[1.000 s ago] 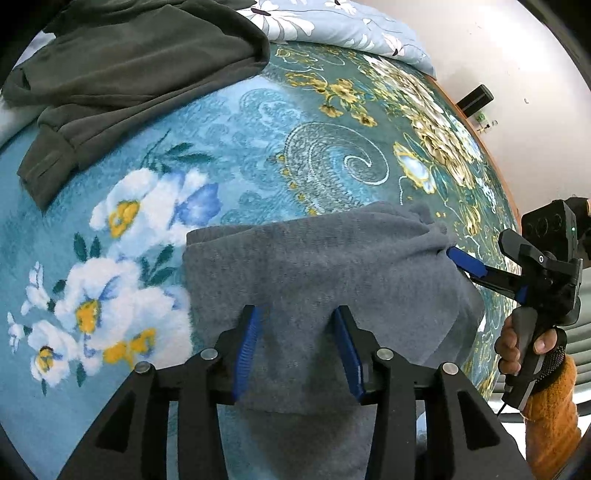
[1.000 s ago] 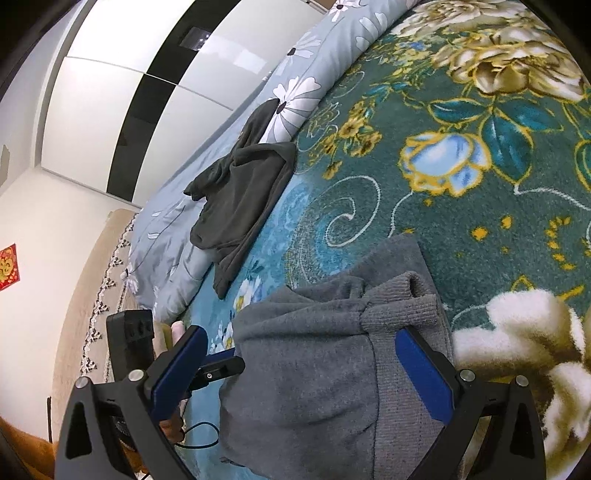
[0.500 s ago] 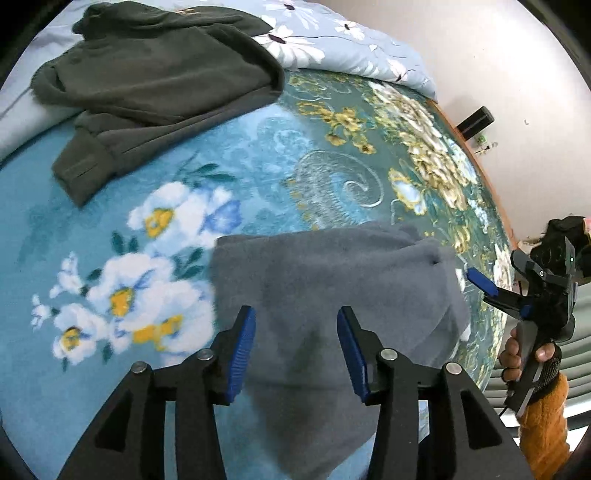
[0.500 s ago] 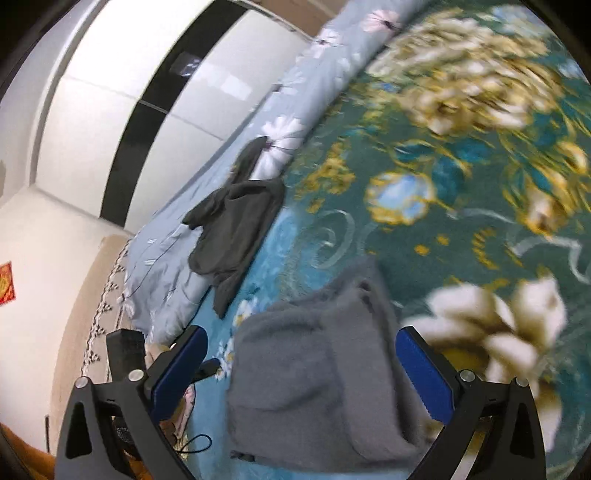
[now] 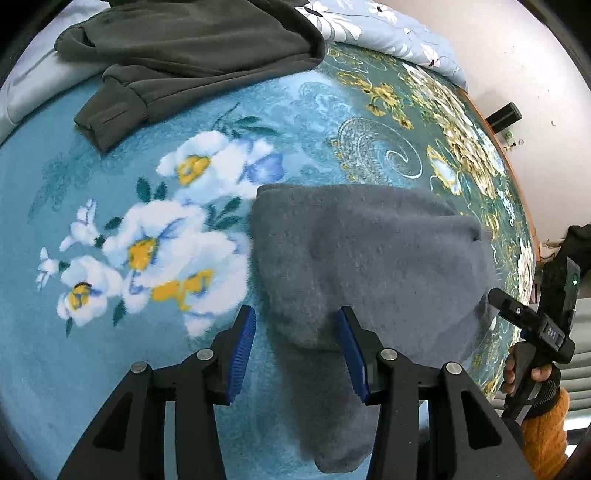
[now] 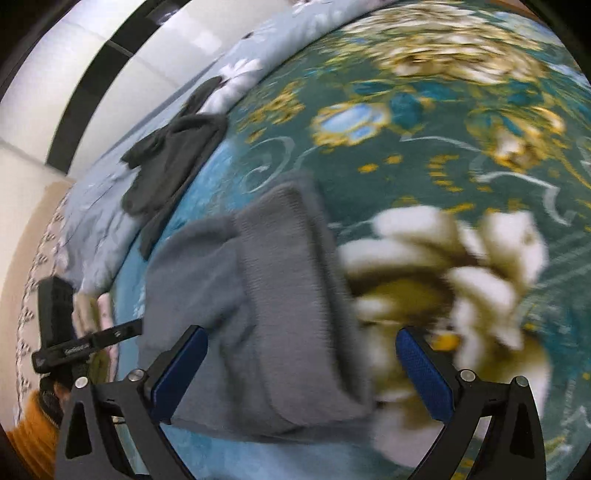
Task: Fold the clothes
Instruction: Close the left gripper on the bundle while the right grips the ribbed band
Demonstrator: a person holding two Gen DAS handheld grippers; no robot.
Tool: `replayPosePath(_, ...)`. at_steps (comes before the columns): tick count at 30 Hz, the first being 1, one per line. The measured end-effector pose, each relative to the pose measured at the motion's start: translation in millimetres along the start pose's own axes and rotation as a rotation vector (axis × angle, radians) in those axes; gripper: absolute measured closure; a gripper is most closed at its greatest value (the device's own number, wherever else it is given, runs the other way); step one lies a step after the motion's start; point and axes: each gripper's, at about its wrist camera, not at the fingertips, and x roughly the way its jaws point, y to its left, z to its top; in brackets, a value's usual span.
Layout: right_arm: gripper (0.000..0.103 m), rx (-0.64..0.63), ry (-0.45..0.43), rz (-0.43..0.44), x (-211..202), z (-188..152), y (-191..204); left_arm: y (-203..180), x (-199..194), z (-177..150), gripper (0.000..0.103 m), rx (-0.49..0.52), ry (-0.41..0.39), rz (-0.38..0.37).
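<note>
The left gripper (image 5: 295,354) points steeply down over the bed, its blue-padded jaws standing partly apart with nothing clamped; the near end of the folded grey garment (image 5: 362,266) lies beneath the gap, and the pads do not press on it. The right gripper (image 6: 301,369) hangs over the same garment (image 6: 258,317) from the other side, jaws spread wide and empty, one pad over the grey cloth's edge and the other over the blanket's white flower. That view is blurred by motion.

The grey garment sits folded into a compact bundle on the floral blanket (image 5: 110,332), with a ribbed band showing along its upper layer in the right wrist view and a narrower end trailing toward the left gripper. In the left wrist view the right gripper (image 5: 508,310) shows at the garment's far right edge, held by a hand (image 5: 524,373) in an orange sleeve (image 5: 546,439).

Well apart from the grey bundle, a dark green garment (image 5: 192,48) lies crumpled at the far side of the blanket, partly over a pale blue quilt (image 5: 388,33) with white flowers. Beyond the bed stands a white wall (image 5: 524,74); in the right wrist view, white wardrobe panels (image 6: 122,85) with black strips rise behind the quilt.
</note>
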Motion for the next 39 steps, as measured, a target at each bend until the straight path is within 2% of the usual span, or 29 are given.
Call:
replayPosePath(7,0.0,0.015,0.027,-0.093,12,1,6,7,1,0,0.055,-0.013,0.008,-0.007)
replayPosePath(12,0.0,0.086,-0.03,-0.105,11,-2,1,8,2,-1,0.055,-0.013,0.013,-0.009)
replayPosePath(16,0.0,0.027,-0.003,-0.112,15,-1,5,10,4,0,0.052,-0.021,0.017,-0.016)
replayPosePath(19,0.0,0.027,0.001,-0.069,11,0,1,11,6,0,0.052,-0.023,0.014,-0.021)
replayPosePath(23,0.004,0.104,0.025,0.163,2,10,-25,13,3,-3,0.052,-0.03,0.016,-0.059)
replayPosePath(25,0.006,0.152,0.037,0.232,1,16,-40,15,3,-5,0.052,-0.047,0.024,-0.098)
replayPosePath(28,0.01,0.181,0.054,0.271,4,19,-51,19,4,-10,0.052,-0.074,0.035,-0.159)
replayPosePath(32,0.01,0.116,0.074,0.262,13,25,-40,24,8,-15,0.052,-0.116,0.05,-0.237)
replayPosePath(39,0.012,0.099,0.082,0.289,24,35,-37,27,17,-16,0.05,-0.167,0.072,-0.299)
